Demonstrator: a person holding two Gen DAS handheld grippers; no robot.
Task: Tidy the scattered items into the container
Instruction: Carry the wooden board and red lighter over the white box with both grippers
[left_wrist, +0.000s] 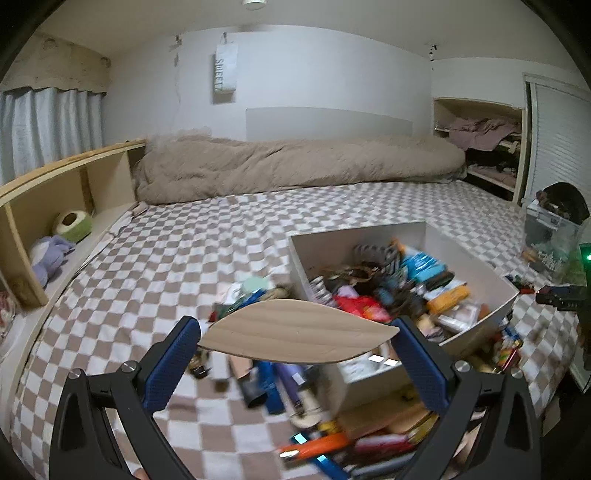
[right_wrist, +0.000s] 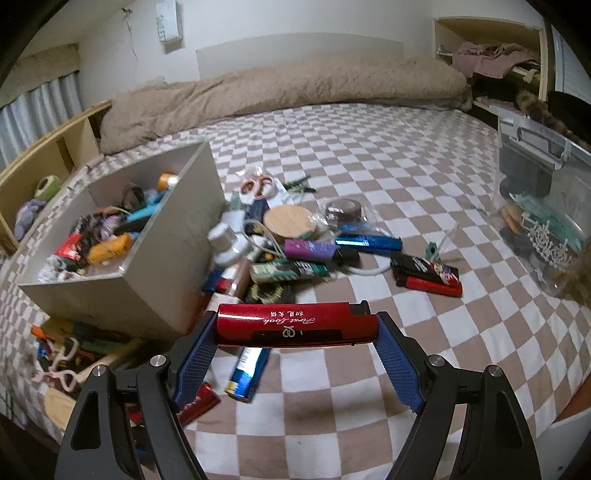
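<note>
White box (right_wrist: 173, 236) brims with small, perhaps cosmetic, clutter (right_wrist: 99, 236).

Left gripper (left_wrist: 295, 332) holds a leaf-shaped wooden piece (left_wrist: 295, 334) crosswise between its blue fingers (left_wrist: 173, 365) above the checkered bed (left_wrist: 147, 266), with the white container (left_wrist: 480, 273), full of assorted items, just beyond and scattered items (left_wrist: 273, 384) on the bed beneath.
</note>
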